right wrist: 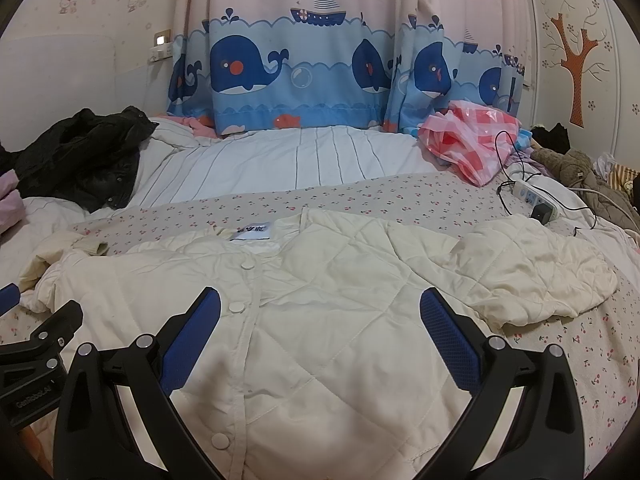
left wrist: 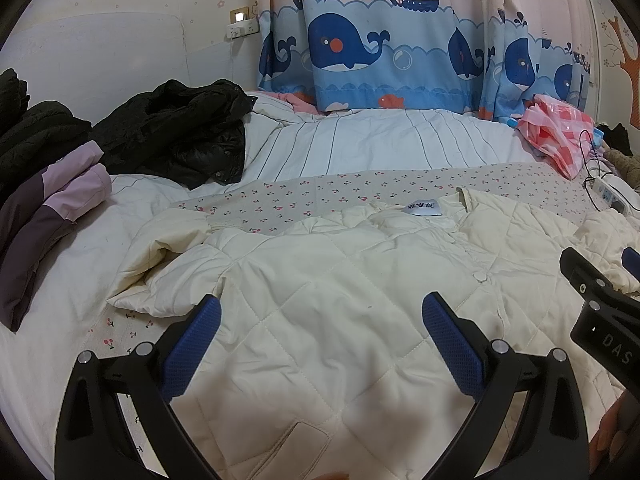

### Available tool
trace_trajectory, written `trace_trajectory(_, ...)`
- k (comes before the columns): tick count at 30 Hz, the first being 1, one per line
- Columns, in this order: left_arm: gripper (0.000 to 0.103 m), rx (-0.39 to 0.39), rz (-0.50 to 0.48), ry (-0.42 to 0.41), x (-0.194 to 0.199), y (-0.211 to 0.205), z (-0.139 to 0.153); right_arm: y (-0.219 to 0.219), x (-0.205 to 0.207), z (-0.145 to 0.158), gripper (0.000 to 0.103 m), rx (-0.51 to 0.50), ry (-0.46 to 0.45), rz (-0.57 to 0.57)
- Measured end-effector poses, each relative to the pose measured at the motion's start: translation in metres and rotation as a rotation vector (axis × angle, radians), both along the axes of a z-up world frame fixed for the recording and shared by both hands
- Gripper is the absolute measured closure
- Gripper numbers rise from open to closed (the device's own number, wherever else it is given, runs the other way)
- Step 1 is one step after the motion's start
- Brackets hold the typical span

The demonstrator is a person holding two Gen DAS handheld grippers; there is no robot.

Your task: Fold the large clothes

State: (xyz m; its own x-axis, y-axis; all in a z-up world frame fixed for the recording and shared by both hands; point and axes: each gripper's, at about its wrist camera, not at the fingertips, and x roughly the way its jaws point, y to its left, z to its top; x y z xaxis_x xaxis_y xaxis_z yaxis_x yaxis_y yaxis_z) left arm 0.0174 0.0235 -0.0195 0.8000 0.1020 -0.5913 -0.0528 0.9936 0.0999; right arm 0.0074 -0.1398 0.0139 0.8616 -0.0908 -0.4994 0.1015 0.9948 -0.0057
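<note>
A cream quilted jacket (right wrist: 320,300) lies spread front-up on the cherry-print sheet (right wrist: 400,196) of a bed, snap buttons closed down its placket, the collar label (right wrist: 252,231) turned toward the whale curtain (right wrist: 304,72). Taking the jacket as landmark: the left gripper (left wrist: 320,336) hovers over the jacket's left half, its blue-padded fingers (left wrist: 192,348) spread wide with nothing between them. The right gripper (right wrist: 320,336) hovers over the jacket's right half, fingers equally wide apart and empty; whether either touches the fabric cannot be told. One sleeve (left wrist: 160,268) lies crumpled out to the jacket's left, the other sleeve (right wrist: 540,276) bunched to its right. Beyond the jacket's collar lies a white striped quilt (left wrist: 380,140). To the far left of the jacket rests a heap of black coat (left wrist: 180,132), and nearer, a folded purple garment (left wrist: 48,216). Beyond the jacket's right sleeve sit a power strip (right wrist: 534,196) with a black cable and a pink checked plastic bag (right wrist: 472,140).
</note>
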Motion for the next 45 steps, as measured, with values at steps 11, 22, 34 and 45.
trace_trajectory(11,0.006,-0.015,-0.012,0.003,0.001,0.002,0.002,-0.004,0.002,0.006,0.007,-0.004,0.006,0.005)
trace_trajectory(22,0.006,-0.031,-0.016,0.021,0.004,0.005,0.001,-0.251,-0.033,0.012,0.007,0.269,0.12,-0.318)
trace_trajectory(34,0.006,0.049,-0.031,0.058,0.011,-0.009,-0.017,-0.522,-0.034,-0.083,0.007,0.852,0.109,-0.617)
trace_trajectory(45,0.006,0.115,-0.017,0.045,0.016,-0.015,-0.029,-0.551,0.002,-0.062,0.079,0.893,-0.14,-0.418)
